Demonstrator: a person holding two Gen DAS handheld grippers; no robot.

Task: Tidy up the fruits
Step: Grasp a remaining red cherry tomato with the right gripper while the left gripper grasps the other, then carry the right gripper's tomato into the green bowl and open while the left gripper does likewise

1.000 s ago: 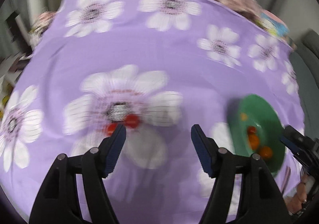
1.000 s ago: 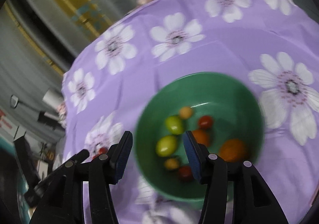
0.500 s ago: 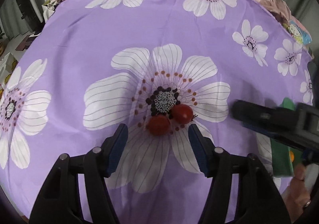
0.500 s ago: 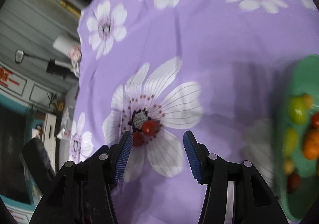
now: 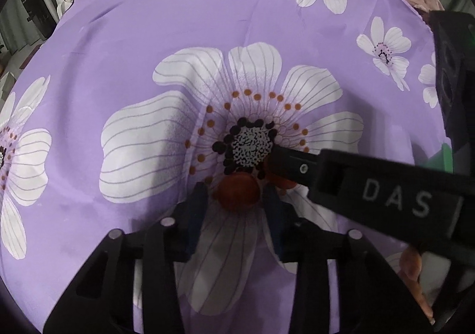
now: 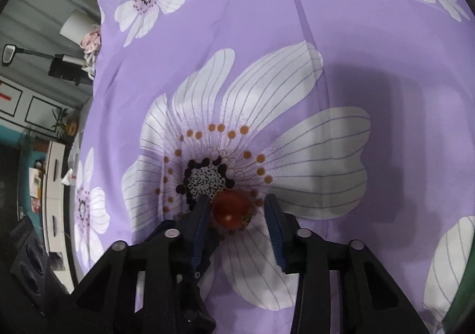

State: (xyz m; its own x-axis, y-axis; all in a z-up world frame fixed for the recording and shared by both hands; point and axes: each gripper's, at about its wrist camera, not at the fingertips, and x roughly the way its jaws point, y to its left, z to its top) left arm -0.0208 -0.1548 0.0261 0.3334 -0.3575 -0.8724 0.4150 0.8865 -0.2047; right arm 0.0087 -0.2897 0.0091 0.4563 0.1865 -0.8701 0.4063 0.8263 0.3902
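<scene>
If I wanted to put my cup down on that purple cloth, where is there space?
Bare cloth lies beyond the big flower and left of it. It is crowded at the flower's middle, where both tomatoes and both hand-held grippers meet.

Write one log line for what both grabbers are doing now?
left gripper: closing round red tomato | right gripper: closing round second tomato | both on purple cloth
</scene>
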